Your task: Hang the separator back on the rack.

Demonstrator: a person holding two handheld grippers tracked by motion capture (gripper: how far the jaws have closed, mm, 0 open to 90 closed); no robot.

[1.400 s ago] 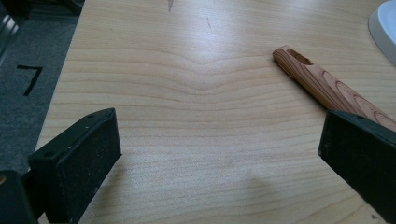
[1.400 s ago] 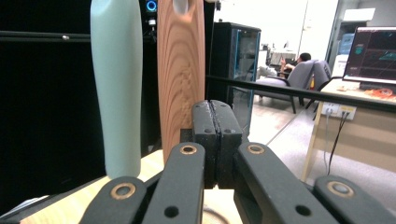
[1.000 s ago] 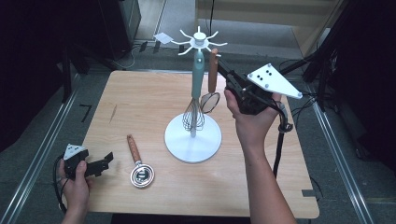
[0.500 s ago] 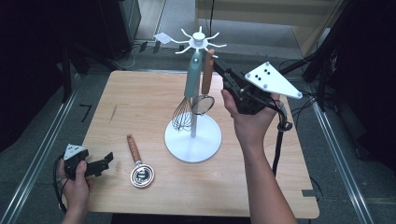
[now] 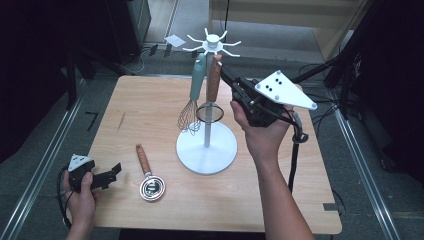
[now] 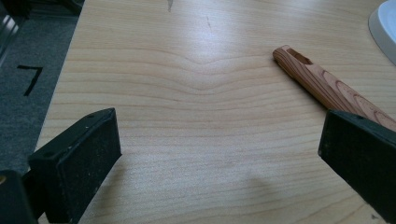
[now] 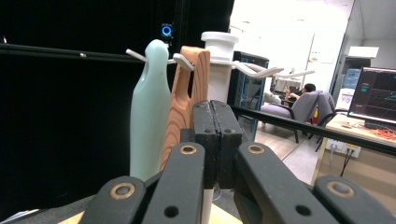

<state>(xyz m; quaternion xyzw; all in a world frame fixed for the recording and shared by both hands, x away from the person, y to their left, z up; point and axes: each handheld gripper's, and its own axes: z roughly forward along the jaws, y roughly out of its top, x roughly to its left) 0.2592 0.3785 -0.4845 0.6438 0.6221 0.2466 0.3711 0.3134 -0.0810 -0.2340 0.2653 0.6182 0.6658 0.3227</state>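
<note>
Two utensils hang side by side from the white hook stand (image 5: 206, 150) in the middle of the worktop (image 5: 150, 100): a whisk with a pale green handle (image 5: 194, 95) and a wooden-handled strainer (image 5: 212, 85), whose ring sits around the stand's pole. In the right gripper view the strainer's handle hangs on one of the white hooks, just beside the green one. The right gripper (image 5: 227, 79) is raised near the wooden handle with its jaws pressed together and nothing between them. The left gripper (image 5: 112, 172) rests low at the worktop's near left corner, jaws wide apart and empty. Just beside it lies a second wooden-handled tool (image 5: 147, 172) flat on the worktop, its metal head toward the person
</note>
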